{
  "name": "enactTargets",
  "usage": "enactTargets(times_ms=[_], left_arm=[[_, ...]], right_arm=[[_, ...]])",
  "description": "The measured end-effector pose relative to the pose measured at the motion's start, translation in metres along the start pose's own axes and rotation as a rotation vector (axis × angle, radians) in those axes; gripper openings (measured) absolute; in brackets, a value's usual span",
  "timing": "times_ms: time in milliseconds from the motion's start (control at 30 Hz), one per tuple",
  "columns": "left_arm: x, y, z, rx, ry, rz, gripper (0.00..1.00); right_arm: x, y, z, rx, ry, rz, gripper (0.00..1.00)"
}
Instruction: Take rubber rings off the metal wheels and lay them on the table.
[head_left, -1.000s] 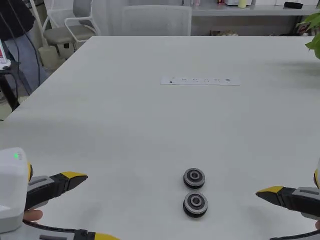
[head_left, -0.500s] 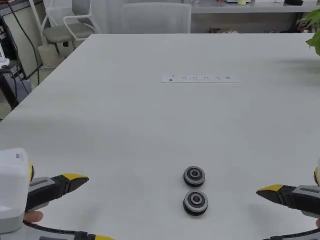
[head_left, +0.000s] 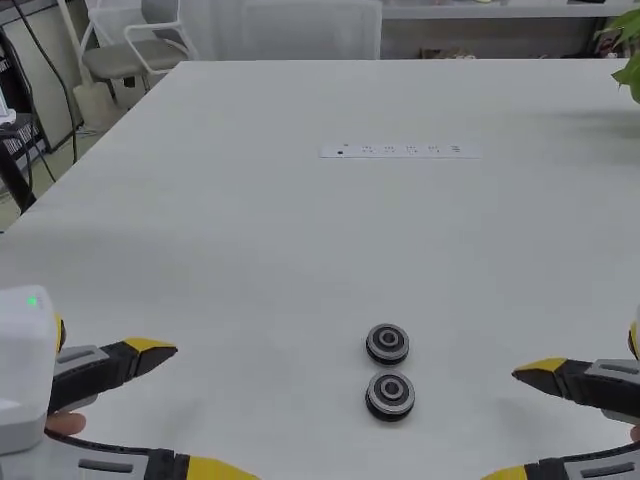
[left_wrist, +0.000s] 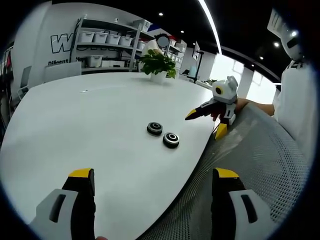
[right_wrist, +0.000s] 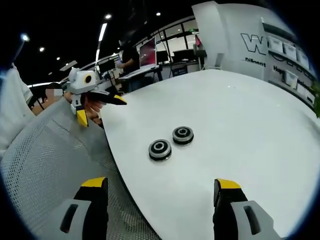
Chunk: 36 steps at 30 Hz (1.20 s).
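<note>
The far wheel (head_left: 387, 343) and near wheel (head_left: 390, 395) lie flat, just beside each other, close to the near edge of the table (head_left: 300, 230). The left gripper (head_left: 190, 410) is well to their left and the right gripper (head_left: 510, 422) well to their right, both with jaws wide apart and holding nothing.

Bright, even overhead light from ceiling strip light (left_wrist: 210, 25), metal wheels (head_left: 387, 343) cast only faint soft shadows on the pale worktop (head_left: 250, 240), head view sharp, both gripper views fisheye-bent at edges.
</note>
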<state>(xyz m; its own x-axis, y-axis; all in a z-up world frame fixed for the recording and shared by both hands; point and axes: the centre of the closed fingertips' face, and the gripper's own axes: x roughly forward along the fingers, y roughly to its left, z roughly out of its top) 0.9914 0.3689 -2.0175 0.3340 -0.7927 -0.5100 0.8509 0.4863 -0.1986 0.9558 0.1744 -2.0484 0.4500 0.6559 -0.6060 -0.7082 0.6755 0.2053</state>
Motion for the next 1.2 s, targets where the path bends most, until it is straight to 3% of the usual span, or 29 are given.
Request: enactTargets(times_ms=[1200], left_arm=[[0.0003, -0.0019, -0.001, 0.005, 0.006, -0.008, 0.95]], right_arm=[[-0.0023, -0.0024, 0.0028, 0.017, -0.02, -0.012, 0.86]])
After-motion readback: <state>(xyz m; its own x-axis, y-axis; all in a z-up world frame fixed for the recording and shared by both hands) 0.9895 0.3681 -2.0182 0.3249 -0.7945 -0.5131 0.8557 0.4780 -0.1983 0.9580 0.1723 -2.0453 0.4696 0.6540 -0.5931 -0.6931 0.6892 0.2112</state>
